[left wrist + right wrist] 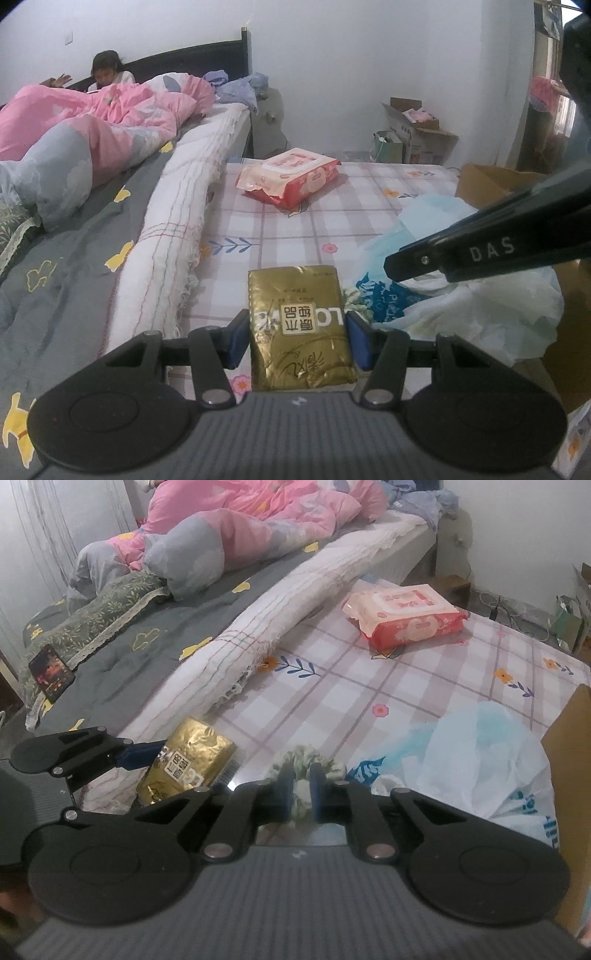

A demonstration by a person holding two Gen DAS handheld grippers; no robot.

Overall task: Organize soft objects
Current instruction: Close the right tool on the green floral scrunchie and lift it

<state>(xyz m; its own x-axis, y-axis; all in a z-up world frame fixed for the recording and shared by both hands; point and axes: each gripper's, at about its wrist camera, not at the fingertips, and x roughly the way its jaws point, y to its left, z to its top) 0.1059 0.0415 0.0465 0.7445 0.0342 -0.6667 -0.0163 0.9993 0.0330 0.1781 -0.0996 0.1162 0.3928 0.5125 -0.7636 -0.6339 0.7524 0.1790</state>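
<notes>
Gripping a gold tissue pack (301,328) is the left tool (297,336), while the right tool (300,792) is clamping a green scrunchie (301,766) above the checked bed sheet (369,679).

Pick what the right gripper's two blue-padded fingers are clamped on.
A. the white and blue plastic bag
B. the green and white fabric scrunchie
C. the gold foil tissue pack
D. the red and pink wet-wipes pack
B: in the right wrist view the right gripper pinches the green and white fabric scrunchie, while the left gripper holds the gold foil tissue pack.
</notes>
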